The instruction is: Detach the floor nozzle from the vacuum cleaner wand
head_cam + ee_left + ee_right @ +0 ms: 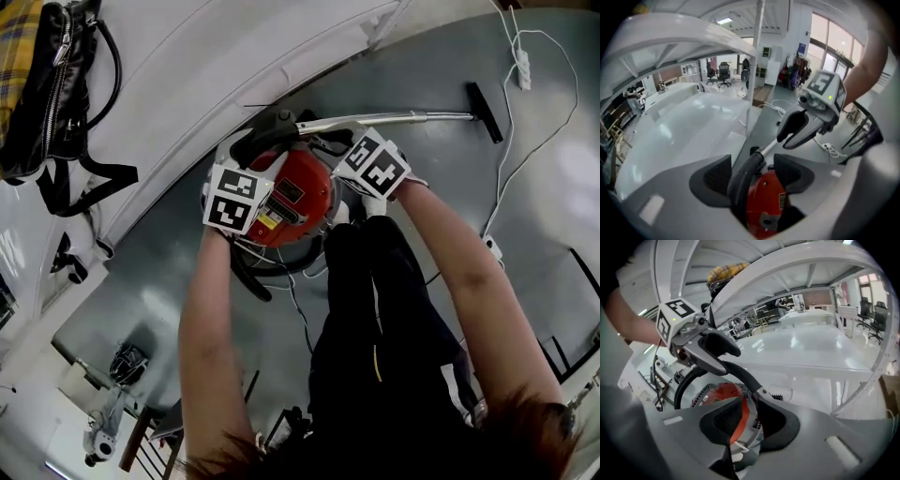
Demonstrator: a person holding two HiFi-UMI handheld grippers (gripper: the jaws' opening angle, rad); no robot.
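Black bag [56, 94] apart from vacuum cleaner [302, 192]

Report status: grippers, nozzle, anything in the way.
Left gripper open, hose between jaws, ungripped. Right gripper open above red canister. Floor nozzle on far end of wand, untouched. Power strip on floor beside it.

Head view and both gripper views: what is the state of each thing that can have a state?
Nozzle: attached, on the floor.
Wand: carries the nozzle at its far end.
Vacuum: resting on the floor.
Hose: bent over the vacuum.
Left gripper: open, hose in the gap, pads off it.
Right gripper: open, nothing gripped.
Bag: lying on the table.
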